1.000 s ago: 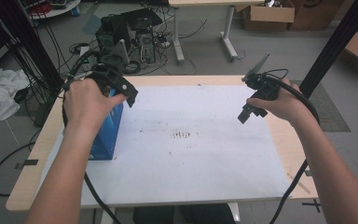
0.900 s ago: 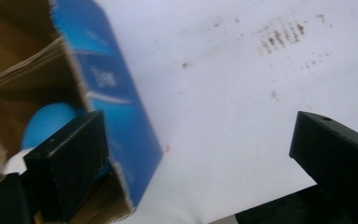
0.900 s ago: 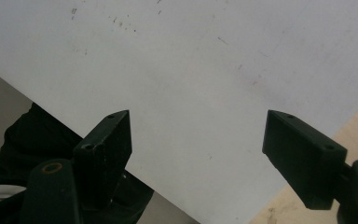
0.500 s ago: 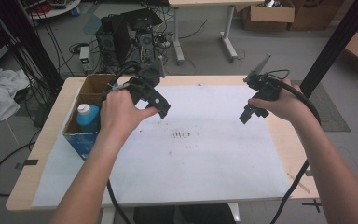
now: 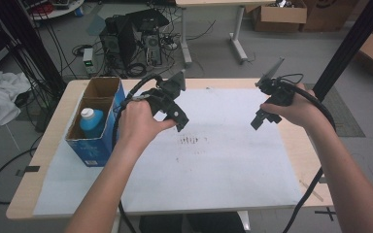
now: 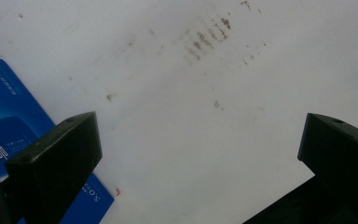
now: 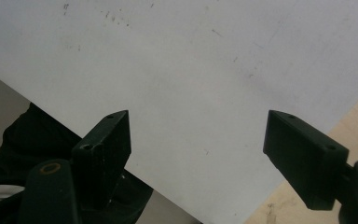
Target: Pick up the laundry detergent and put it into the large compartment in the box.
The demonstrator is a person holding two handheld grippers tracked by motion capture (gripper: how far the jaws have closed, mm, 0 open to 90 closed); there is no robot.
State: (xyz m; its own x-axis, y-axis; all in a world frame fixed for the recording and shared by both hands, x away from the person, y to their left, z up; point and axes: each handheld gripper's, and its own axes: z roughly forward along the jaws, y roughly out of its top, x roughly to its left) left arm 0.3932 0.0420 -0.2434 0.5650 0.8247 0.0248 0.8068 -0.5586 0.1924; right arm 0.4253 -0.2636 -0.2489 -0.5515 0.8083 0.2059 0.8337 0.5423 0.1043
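1. Two grippers are hovering over the white sheet [image 5: 213, 160], both spread and holding nothing. The left gripper [image 5: 175, 109] is hanging just right of the blue carton [image 5: 93, 145], apart from it; its jaws have just been opening, with nothing between them. The right gripper [image 5: 264, 114] is hanging well right of the carton, jaws gaping over bare sheet.

2. Carton is sitting at the table's left side, partly on the sheet's edge. Inside it, a blue bottle with a white cap [image 5: 91, 121] is standing upright in the near compartment; the far compartment looks vacant.

3. Risk, as I judge it: the left gripper's cable [image 5: 131, 94] is looping right over the carton's rim. A quick pull away could be snagging a flap and dragging or tipping the carton.

4. Risk: the carton is standing near the left table edge [image 5: 43, 145]. A sideways knock from the forearm would be pushing it toward that edge.

5. Risk: a pinch on the thin cardboard wall could be buckling it.

6. Materials: carton is printed cardboard, glossy blue outside, raw brown inside, boxy with open flaps. In the left gripper view its blue printed face [image 6: 9, 126] is showing beside the jaw.

7. Sheet is matte, flat, carrying brownish smudges [image 5: 190, 141] right of the carton. Jaws are hard black blocks with flat faces.
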